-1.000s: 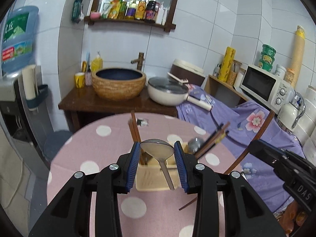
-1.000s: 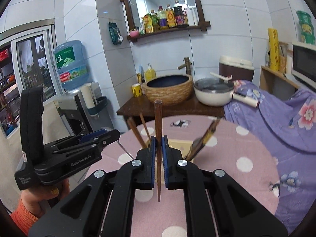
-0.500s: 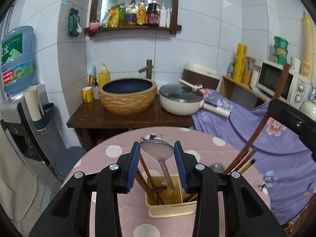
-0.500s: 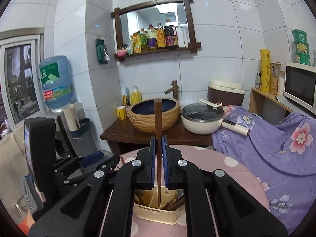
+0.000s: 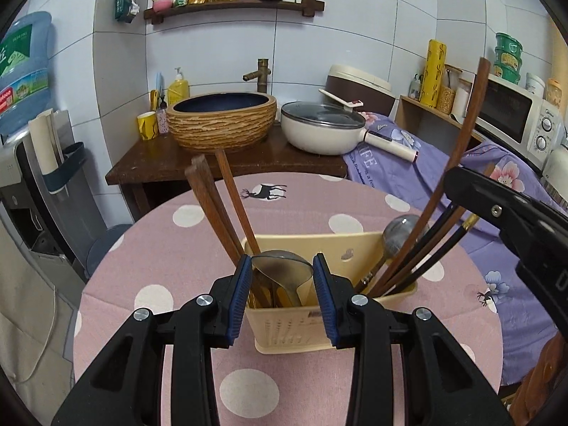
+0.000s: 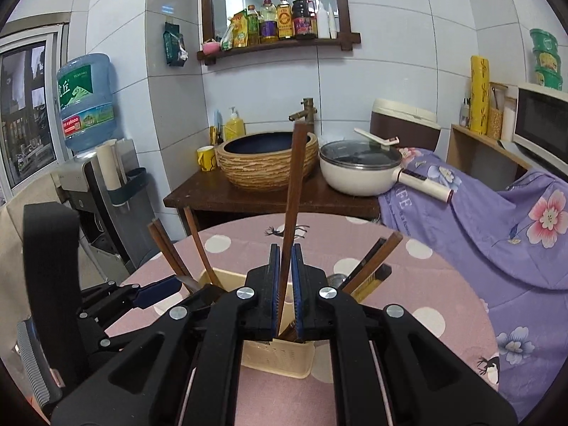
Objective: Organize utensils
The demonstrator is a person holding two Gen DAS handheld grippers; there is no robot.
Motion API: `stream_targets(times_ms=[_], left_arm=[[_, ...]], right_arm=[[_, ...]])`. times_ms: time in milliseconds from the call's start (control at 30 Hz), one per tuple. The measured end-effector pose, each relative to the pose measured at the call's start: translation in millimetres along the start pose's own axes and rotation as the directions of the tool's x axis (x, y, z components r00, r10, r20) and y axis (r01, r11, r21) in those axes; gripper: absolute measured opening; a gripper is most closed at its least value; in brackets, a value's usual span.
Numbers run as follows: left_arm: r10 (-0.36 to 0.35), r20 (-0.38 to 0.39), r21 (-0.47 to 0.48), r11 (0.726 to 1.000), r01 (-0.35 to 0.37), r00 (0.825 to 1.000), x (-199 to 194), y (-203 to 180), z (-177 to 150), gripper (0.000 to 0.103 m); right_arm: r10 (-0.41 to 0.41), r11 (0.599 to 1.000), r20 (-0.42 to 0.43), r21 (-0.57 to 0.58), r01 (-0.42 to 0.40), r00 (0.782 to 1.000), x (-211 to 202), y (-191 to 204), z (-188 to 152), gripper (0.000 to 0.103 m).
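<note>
**Both tools lowered to the caddy: spoon and chopstick at the mouth**

Lowered since the earlier frames: both grippers now sit just above the cream utensil caddy [image 5: 321, 323], which fills the lower centre of each view where before it lay small and lower down. Judged meaning: both items are at the insertion step, release not yet made.

Item 1, nearest, left wrist view. Left gripper [image 5: 283, 284], jaws partly spread and pinching the bowl of a metal spoon [image 5: 282, 266], one blue pad on each edge. The spoon's handle runs down into the caddy's left compartment, at 12 o'clock from the jaws.

Item 2, nearest, right wrist view. Right gripper [image 6: 284, 287], jaws pressed together on a single brown chopstick [image 6: 293, 209], which stands nearly upright, its lower end hidden behind the jaws, apparently at the caddy's mouth.

Item 3, middle ground. Caddy contents: brown chopsticks [image 5: 216, 206] leaning to 11 o'clock; dark chopsticks [image 5: 419, 259] and a second spoon leaning to 2 o'clock. Caddy stands on the pink dotted tablecloth [image 5: 248, 387].

Item 4, far. Woven basin [image 5: 222, 120] at 12 o'clock, white lidded pan [image 5: 321, 131] at 1 o'clock.

View differences: only the left wrist view shows the spoon and the caddy's inside; only the right wrist view shows the grip on the chopstick.
</note>
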State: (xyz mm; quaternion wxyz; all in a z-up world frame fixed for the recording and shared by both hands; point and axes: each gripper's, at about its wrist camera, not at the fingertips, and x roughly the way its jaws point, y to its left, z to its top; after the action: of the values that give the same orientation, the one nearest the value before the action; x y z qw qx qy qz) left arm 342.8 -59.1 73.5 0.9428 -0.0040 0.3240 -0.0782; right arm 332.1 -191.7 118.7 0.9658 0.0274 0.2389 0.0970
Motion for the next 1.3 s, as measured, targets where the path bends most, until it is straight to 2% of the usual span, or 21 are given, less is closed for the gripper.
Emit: stream_targets(times_ms=[67, 133, 200, 233, 267, 333, 433, 467, 500, 600, 700, 800, 1000, 1133, 1300], left_arm=[[-0.007, 0.000, -0.020, 1.000, 0.007, 1.000, 0.2, 0.5, -6.3, 0.035], [-0.007, 0.008, -0.030, 1.000, 0.007, 1.000, -2.4, 1.1, -13.4, 0.039], [0.005, 0.030, -0.046, 0.999, -0.003, 1.000, -9.6, 2.1, -19.7, 0.062], [0.000, 0.059, -0.062, 0.998, 0.004, 0.998, -17.6, 3.9, -25.3, 0.065], [-0.005, 0.074, -0.067, 0.998, 0.010, 0.997, -22.7, 4.2, -28.9, 0.067], [-0.004, 0.092, -0.058, 0.998, 0.010, 0.996, -35.9, 2.6, -39.6, 0.070], [0.042, 0.144, -0.053, 0.998, -0.035, 0.989, -59.4, 4.5, -58.0, 0.087], [0.052, 0.164, -0.059, 0.997, -0.043, 0.985, -67.1, 6.4, -64.6, 0.093], [0.065, 0.183, -0.071, 0.996, -0.052, 0.981, -74.9, 8.5, -71.8, 0.097], [0.084, 0.210, -0.079, 0.995, -0.068, 0.974, -93.1, 12.2, -94.9, 0.097], [0.104, 0.191, -0.051, 0.994, -0.096, 0.976, -102.5, 14.0, -117.7, 0.097], [0.119, 0.187, -0.017, 0.993, -0.118, 0.975, -114.2, 17.7, -143.7, 0.097], [0.098, 0.187, 0.014, 0.995, -0.103, 0.978, -148.0, 22.9, -205.3, 0.097], [0.096, 0.184, 0.047, 0.993, -0.107, 0.978, -167.7, 17.5, -228.0, 0.097], [0.129, 0.196, 0.033, 0.990, -0.138, 0.972, -190.9, 18.8, -241.4, 0.097]], right_arm=[[0.007, 1.000, -0.015, 0.006, -0.007, 1.000, 4.6, -2.2, -4.5, 0.007], [-0.004, 1.000, -0.023, -0.005, 0.004, 1.000, 7.5, -2.2, -7.9, 0.007], [-0.006, 1.000, -0.020, -0.023, 0.005, 1.000, 4.6, -0.8, -8.7, 0.010], [-0.002, 0.999, -0.012, -0.038, 0.002, 1.000, 1.4, 0.8, -8.6, 0.018], [-0.011, 0.998, 0.008, -0.064, 0.012, 1.000, -4.3, 4.3, -8.1, 0.034], [-0.037, 0.993, 0.056, -0.108, 0.043, 0.998, -17.0, 10.1, -7.9, 0.052], [-0.054, 0.984, 0.105, -0.165, 0.071, 0.993, -39.5, 18.2, -9.8, 0.056], [-0.061, 0.982, 0.114, -0.169, 0.080, 0.992, -46.3, 19.5, -11.0, 0.067], [-0.071, 0.981, 0.134, -0.168, 0.093, 0.988, -56.7, 20.6, -14.5, 0.072], [-0.076, 0.982, 0.191, -0.158, 0.107, 0.979, -89.2, 23.6, -31.2, 0.092], [-0.071, 0.984, 0.202, -0.144, 0.101, 0.977, -115.8, 25.9, -51.7, 0.097], [-0.058, 0.991, 0.190, -0.110, 0.079, 0.980, -141.0, 24.8, -82.9, 0.097], [-0.030, 0.998, 0.084, -0.053, 0.034, 0.996, -172.5, 23.3, -172.0, 0.097], [-0.024, 1.000, 0.020, -0.011, 0.024, 1.000, -188.0, 22.4, -217.6, 0.097], [-0.045, 0.999, 0.079, -0.005, 0.046, 0.996, -226.5, 27.2, -247.5, 0.097]])
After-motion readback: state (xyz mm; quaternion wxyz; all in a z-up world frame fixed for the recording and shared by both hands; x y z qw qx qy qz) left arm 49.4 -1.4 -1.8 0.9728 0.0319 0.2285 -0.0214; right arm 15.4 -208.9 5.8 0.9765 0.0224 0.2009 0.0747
